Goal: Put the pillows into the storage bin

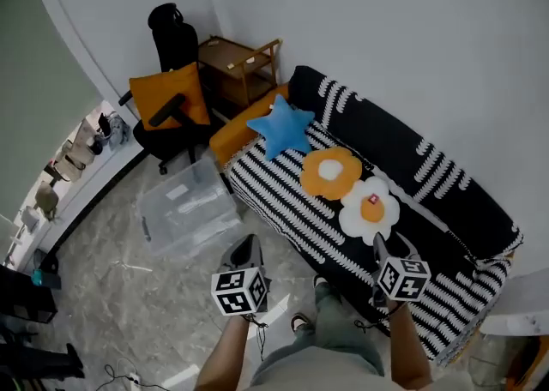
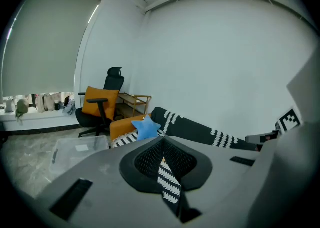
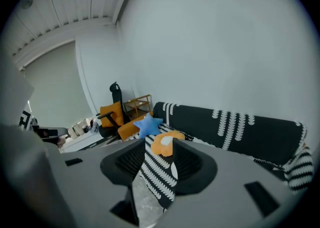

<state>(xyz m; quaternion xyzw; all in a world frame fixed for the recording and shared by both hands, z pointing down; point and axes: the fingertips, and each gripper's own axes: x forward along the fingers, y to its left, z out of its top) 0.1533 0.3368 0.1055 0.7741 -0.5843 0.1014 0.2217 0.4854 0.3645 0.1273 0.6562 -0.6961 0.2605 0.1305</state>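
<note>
Your left gripper: closest to you, low in the head view and out over the floor. Its jaws meet at the tips with nothing caught, only a thin wedge of striped cover showing behind them.
Your right gripper: level with the left, at the front edge of the sofa. Its jaws are parted and empty.
Storage bin: clear plastic, down on the floor just beside the sofa's front corner, ahead of your left gripper.
White flower pillow: on the sofa seat, the nearest pillow to your right gripper.
Orange flower pillow: touching the white one, further along the seat.
Blue star pillow: propped at the far end of the sofa, against an orange cushion.
Office chair: black, beyond the bin, with an orange pad on it.
Wooden side table: in the corner, between the chair and the sofa.
</note>
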